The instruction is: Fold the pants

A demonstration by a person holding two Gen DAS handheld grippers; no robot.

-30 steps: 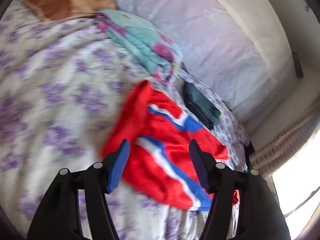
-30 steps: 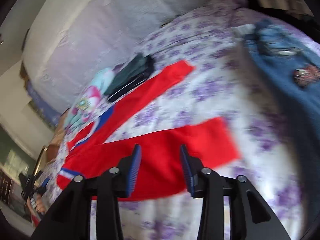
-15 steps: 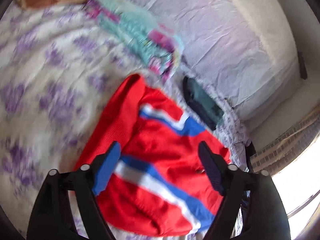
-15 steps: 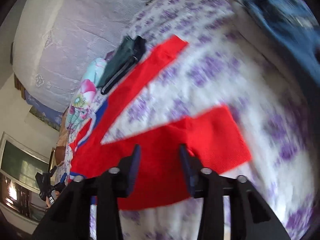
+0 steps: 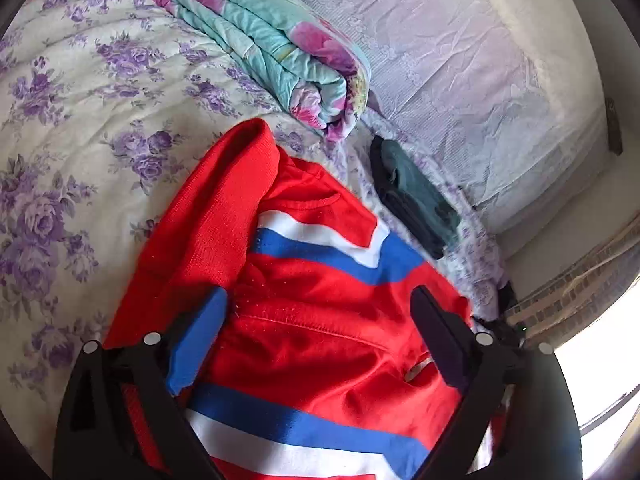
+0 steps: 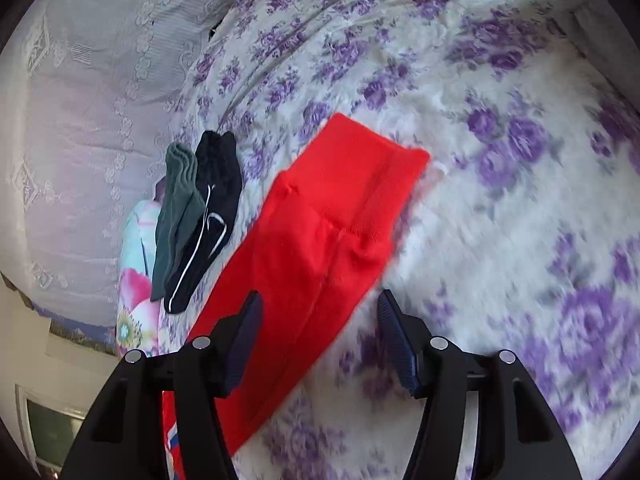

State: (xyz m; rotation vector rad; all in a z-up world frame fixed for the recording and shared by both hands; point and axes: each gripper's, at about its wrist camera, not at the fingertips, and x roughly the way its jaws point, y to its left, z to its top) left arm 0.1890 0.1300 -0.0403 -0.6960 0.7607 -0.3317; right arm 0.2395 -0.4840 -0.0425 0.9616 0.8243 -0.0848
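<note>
Pants in red with blue-and-white stripes lie spread on the floral bedspread, and in the left wrist view their waist end fills the foreground under the left gripper. Its jaws have just been opening and now stand wide apart above the cloth, pressing on nothing. In the right wrist view the two red legs lie one on the other, running diagonally away to their cuffs. The right gripper hovers over the lower part of them, jaws partly apart, with the edge of the legs showing between the fingers but nothing gripped; whether the pads touch the fabric I cannot tell. Beyond the pants, near the far edge of the bed, lie a dark green folded garment and a black one with white piping, side by side. Just beside them a folded teal-and-pink quilt rests against the pale lace-covered wall.
</note>
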